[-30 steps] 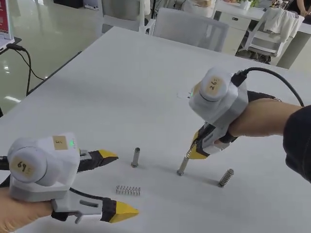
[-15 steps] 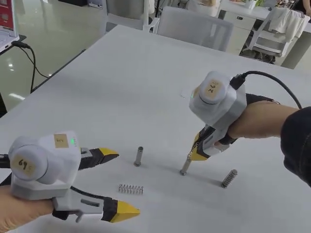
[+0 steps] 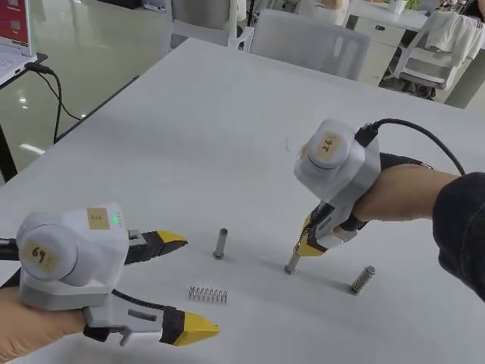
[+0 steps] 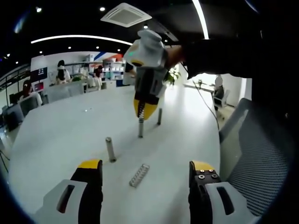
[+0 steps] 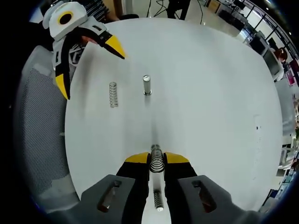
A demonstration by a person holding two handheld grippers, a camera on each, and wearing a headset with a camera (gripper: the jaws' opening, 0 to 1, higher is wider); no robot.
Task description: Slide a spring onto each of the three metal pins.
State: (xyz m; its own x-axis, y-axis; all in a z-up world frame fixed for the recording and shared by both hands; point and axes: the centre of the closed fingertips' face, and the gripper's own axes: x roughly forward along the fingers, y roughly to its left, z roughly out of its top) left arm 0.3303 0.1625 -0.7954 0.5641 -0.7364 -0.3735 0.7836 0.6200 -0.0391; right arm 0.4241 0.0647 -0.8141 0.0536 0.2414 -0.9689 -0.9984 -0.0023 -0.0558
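The white table (image 3: 227, 129) carries all the work, with grey chairs (image 3: 307, 42) at its far edge. The left gripper (image 3: 193, 285) hovers low at the near left. Its jaws are spread wide with nothing between them, and they point toward the pins.

The right gripper (image 3: 307, 249) points steeply down, and its jaws are pinched tight on a held spring (image 5: 157, 162). That spring sits at the top of the middle pin (image 3: 291, 264), which looks tilted in the head view. I cannot tell how far the coil has gone over the pin.

The bare pin (image 3: 220, 244) stands upright to the left, well apart from either gripper. The third pin (image 3: 363, 280) stands to the right and already wears a fitted spring (image 4: 160, 116). A loose spring (image 3: 208, 294) lies flat on the table just in front of the left gripper's open jaws.

So one pin looks done, one is in hand and one is waiting.

The pins appear to stand free, so a sideways push from the right gripper could tip the middle pin. If the coil snags on the pin's rim it could buckle and spring out of the jaws. The pin to the right is close enough for the gripper body to knock it.
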